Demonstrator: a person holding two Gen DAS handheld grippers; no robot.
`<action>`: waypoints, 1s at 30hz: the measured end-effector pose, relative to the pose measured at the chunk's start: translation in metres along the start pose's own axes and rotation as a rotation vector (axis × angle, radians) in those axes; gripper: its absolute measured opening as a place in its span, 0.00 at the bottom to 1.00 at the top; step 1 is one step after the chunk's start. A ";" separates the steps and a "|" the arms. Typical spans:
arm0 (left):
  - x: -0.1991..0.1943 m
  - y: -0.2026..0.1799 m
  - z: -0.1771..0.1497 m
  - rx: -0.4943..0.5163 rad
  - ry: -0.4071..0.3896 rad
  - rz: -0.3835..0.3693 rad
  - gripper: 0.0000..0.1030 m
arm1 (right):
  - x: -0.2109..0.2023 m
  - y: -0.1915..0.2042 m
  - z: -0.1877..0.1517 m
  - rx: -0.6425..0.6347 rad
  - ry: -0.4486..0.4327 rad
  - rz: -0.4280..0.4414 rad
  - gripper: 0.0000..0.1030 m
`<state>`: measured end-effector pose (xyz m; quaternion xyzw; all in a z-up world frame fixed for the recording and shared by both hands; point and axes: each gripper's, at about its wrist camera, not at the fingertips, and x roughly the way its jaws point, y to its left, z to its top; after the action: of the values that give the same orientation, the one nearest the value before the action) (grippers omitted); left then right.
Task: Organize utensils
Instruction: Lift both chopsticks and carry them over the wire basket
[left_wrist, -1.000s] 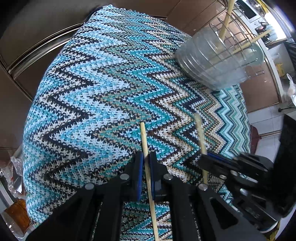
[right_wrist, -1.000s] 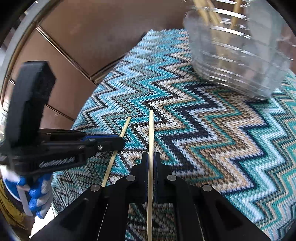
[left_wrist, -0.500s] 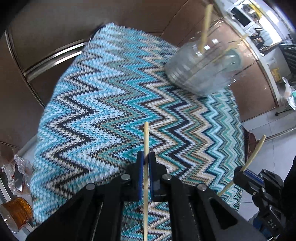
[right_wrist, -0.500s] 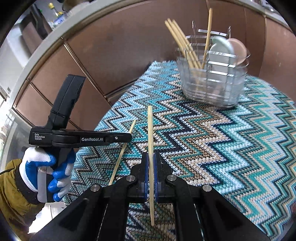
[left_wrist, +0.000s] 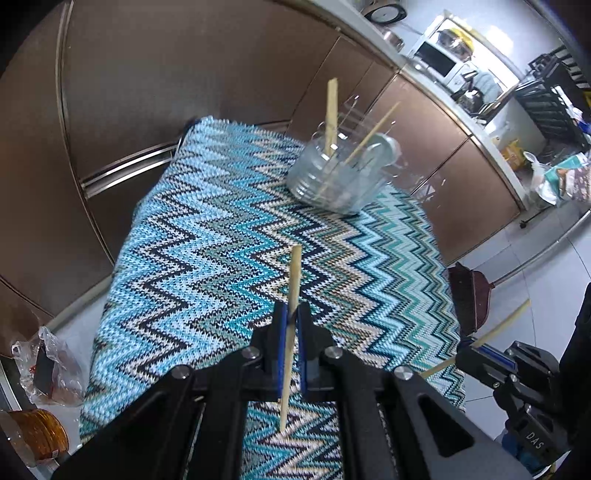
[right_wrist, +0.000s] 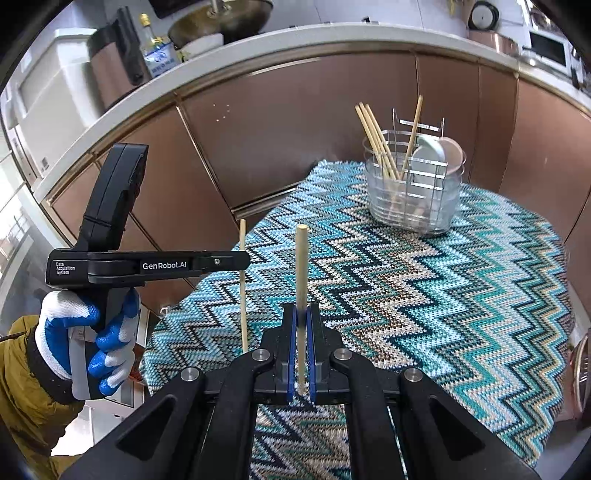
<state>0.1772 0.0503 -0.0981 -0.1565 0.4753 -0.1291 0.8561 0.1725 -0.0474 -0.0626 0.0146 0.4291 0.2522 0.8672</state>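
Note:
My left gripper (left_wrist: 290, 326) is shut on a wooden chopstick (left_wrist: 292, 280) and holds it above the zigzag tablecloth (left_wrist: 207, 240). It also shows in the right wrist view (right_wrist: 242, 260), with its chopstick (right_wrist: 242, 295) upright. My right gripper (right_wrist: 301, 328) is shut on a second chopstick (right_wrist: 301, 266), raised above the cloth; it shows in the left wrist view (left_wrist: 476, 356) at the lower right. A clear utensil holder (right_wrist: 415, 199) with several chopsticks and spoons stands at the table's far end and shows in the left wrist view (left_wrist: 340, 181).
Brown cabinet fronts (right_wrist: 295, 122) run behind the table under a counter (right_wrist: 258, 48) with kitchen items. A broom (left_wrist: 471, 295) leans at the table's right side. A jar (left_wrist: 35, 435) and a plastic bag (left_wrist: 51, 369) lie on the floor at the left.
Both grippers have risen and pulled back from the cloth, each lifting its chopstick. The utensil holder now looks farther away in both views.

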 end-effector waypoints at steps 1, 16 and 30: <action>-0.006 -0.001 -0.002 0.003 -0.010 -0.001 0.05 | -0.005 0.003 -0.002 -0.005 -0.009 -0.005 0.05; -0.068 -0.019 -0.008 0.051 -0.141 -0.012 0.05 | -0.052 0.026 -0.007 -0.042 -0.108 -0.050 0.05; -0.082 -0.030 0.027 0.057 -0.220 -0.010 0.05 | -0.062 -0.003 0.016 -0.017 -0.189 -0.074 0.05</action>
<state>0.1556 0.0574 -0.0100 -0.1478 0.3741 -0.1289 0.9064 0.1544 -0.0745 -0.0075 0.0149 0.3435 0.2211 0.9126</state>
